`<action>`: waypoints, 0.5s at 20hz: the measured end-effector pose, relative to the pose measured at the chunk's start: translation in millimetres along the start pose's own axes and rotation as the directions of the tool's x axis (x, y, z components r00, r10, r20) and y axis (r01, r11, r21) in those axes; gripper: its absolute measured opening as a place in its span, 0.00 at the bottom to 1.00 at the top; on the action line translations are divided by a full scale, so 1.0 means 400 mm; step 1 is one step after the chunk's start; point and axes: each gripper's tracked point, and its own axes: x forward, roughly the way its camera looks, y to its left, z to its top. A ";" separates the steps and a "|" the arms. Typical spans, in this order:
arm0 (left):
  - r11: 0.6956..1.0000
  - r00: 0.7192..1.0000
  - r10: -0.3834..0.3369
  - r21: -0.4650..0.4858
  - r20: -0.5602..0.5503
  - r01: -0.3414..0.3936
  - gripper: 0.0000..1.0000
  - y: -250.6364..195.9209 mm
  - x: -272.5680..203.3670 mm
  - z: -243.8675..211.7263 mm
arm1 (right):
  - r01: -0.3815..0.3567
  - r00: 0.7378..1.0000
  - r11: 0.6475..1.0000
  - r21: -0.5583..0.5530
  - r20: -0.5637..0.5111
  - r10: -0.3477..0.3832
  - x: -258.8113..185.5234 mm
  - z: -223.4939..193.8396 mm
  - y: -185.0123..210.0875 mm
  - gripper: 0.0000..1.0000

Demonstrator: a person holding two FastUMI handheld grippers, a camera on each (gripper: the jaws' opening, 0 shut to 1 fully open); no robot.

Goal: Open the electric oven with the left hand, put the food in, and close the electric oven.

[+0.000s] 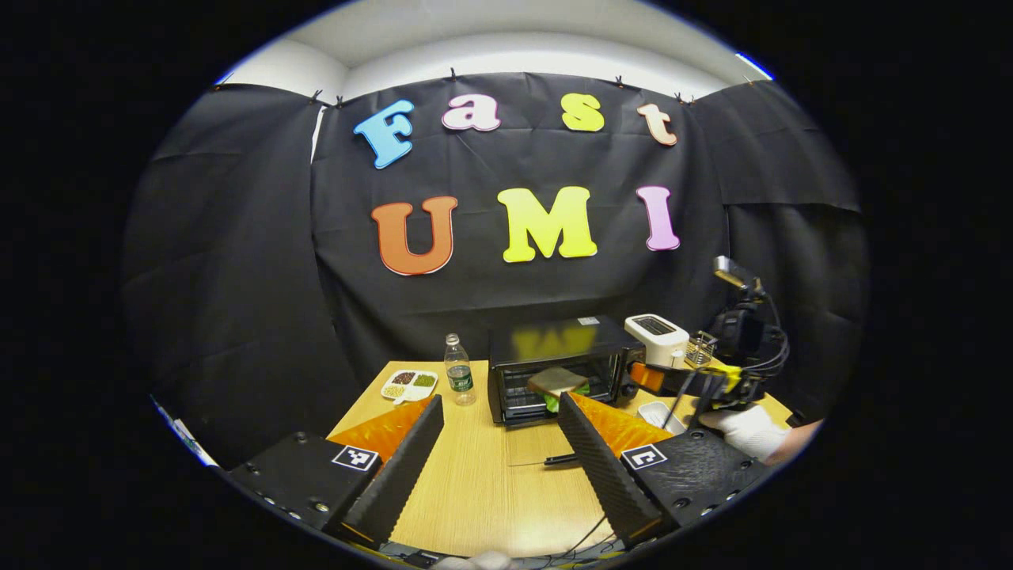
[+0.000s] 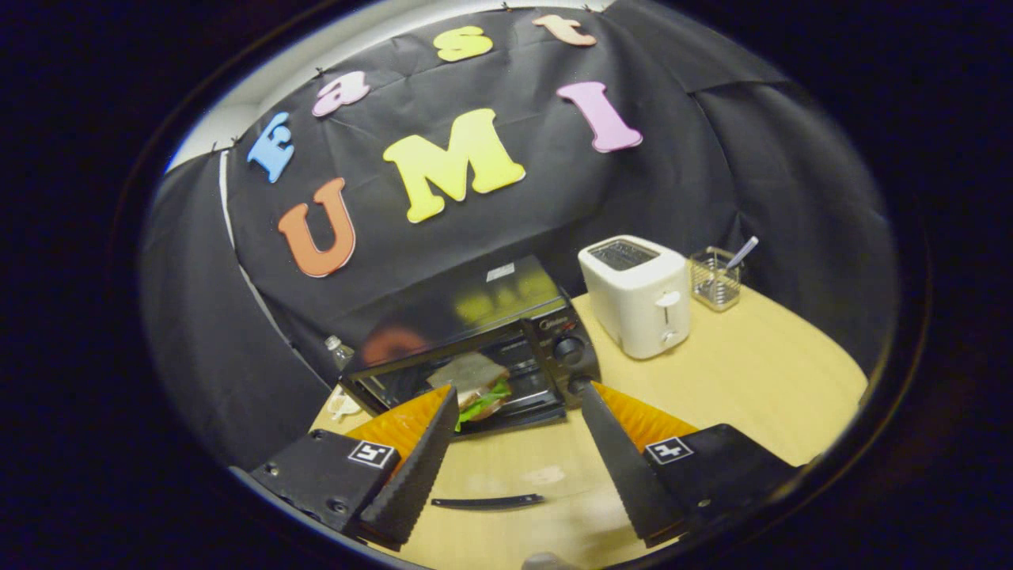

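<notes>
The black electric oven (image 1: 563, 342) stands at the back of the wooden table with its glass door (image 1: 538, 443) folded down flat, handle (image 1: 559, 458) toward me. A sandwich (image 1: 556, 382) with green lettuce lies on the rack inside. My left gripper (image 1: 500, 402) is open and empty, well in front of the oven. In the right gripper view the oven (image 2: 475, 332) is close, the sandwich (image 2: 473, 383) rests inside, and the door handle (image 2: 487, 500) lies below my open, empty right gripper (image 2: 520, 392). A gloved hand (image 1: 748, 431) holds the right gripper (image 1: 665, 378) beside the oven's right front.
A white toaster (image 2: 637, 297) and a wire holder (image 2: 715, 279) stand right of the oven. A water bottle (image 1: 459, 372) and a divided plate (image 1: 409, 384) of food sit to its left. A small white dish (image 1: 657, 412) lies near the right gripper.
</notes>
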 end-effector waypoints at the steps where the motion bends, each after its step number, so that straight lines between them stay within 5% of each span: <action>1: 1.000 1.000 -0.001 -0.008 0.000 0.001 0.95 -0.011 0.004 -0.012 | 0.000 1.000 1.000 -0.021 0.002 0.000 -0.039 0.010 -0.015 1.00; 10: 1.000 0.997 -0.001 0.013 -0.081 0.002 0.96 -0.125 0.105 -0.192 | 0.042 0.994 0.980 -0.196 0.104 -0.022 -0.298 0.190 -0.165 1.00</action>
